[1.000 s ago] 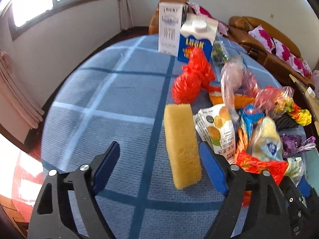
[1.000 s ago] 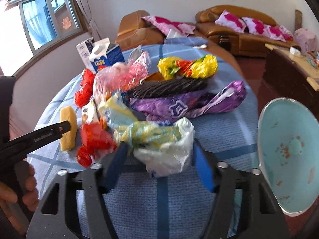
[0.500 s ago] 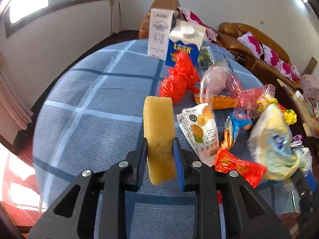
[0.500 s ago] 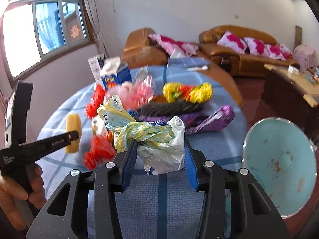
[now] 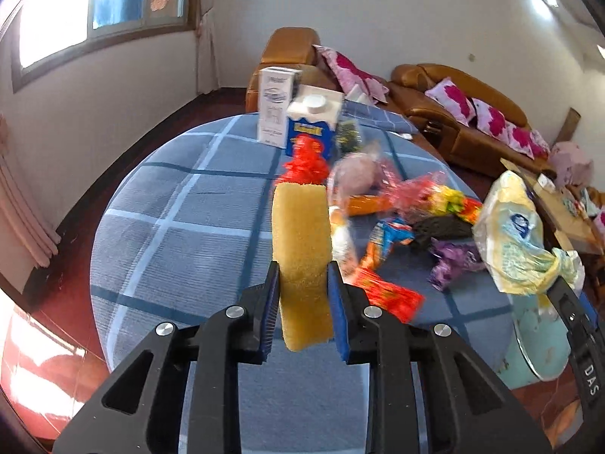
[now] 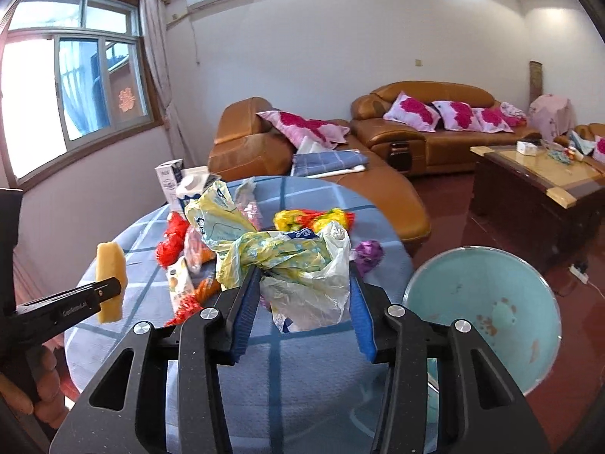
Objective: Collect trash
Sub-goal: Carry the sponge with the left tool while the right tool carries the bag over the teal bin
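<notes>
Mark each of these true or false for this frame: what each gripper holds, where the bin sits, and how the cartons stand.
1. The left gripper is shut on the yellow sponge. True.
2. The right gripper is open with nothing between its pads. False: it is shut on a crumpled yellow plastic bag.
3. The light blue trash bin stands on the floor beside the round table. True.
4. The two cartons lie flat at the table's near edge. False: they stand upright at the far side.
5. The sponge rests on the tablecloth. False: the right wrist view shows it clear above the cloth.
</notes>
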`<move>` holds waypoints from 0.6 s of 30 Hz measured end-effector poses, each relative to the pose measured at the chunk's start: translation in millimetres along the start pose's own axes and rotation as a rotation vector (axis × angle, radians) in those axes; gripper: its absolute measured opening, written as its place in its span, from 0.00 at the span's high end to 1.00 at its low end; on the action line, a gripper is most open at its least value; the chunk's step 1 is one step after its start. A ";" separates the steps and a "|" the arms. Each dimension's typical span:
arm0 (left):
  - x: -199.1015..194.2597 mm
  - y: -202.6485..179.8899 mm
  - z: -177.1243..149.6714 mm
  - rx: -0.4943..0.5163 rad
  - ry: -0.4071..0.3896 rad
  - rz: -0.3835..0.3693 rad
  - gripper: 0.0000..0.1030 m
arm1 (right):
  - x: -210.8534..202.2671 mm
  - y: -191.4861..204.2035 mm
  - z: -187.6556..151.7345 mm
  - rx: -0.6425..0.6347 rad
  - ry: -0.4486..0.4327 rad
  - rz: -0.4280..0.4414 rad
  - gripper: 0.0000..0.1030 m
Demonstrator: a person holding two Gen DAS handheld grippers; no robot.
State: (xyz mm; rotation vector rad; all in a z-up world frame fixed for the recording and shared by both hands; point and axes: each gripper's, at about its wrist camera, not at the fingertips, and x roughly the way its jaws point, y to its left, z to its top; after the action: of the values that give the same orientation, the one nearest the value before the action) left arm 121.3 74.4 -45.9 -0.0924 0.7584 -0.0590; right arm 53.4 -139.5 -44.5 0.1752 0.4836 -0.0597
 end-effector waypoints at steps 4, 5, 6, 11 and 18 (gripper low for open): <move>-9.4 -27.8 -3.0 0.060 -0.015 -0.015 0.76 | -13.1 -11.2 -0.9 -0.001 -0.020 -0.053 0.56; -10.8 -34.0 -3.2 0.074 -0.017 -0.022 0.76 | -15.5 -13.7 -0.6 0.001 -0.024 -0.062 0.56; -13.2 -42.7 -4.0 0.092 -0.020 -0.033 0.76 | -18.8 -18.3 -0.8 0.009 -0.027 -0.073 0.56; -20.3 -75.2 -7.7 0.152 -0.025 -0.078 0.76 | -31.2 -41.0 -3.5 0.046 -0.034 -0.127 0.56; -28.2 -100.6 -9.4 0.198 -0.039 -0.085 0.76 | -38.9 -68.3 -11.7 0.093 -0.026 -0.189 0.56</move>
State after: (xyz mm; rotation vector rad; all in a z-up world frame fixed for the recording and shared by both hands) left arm 92.4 -23.7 -22.9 0.0628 0.7059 -0.2116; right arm 6.9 -204.0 -47.0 0.2194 0.4703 -0.2695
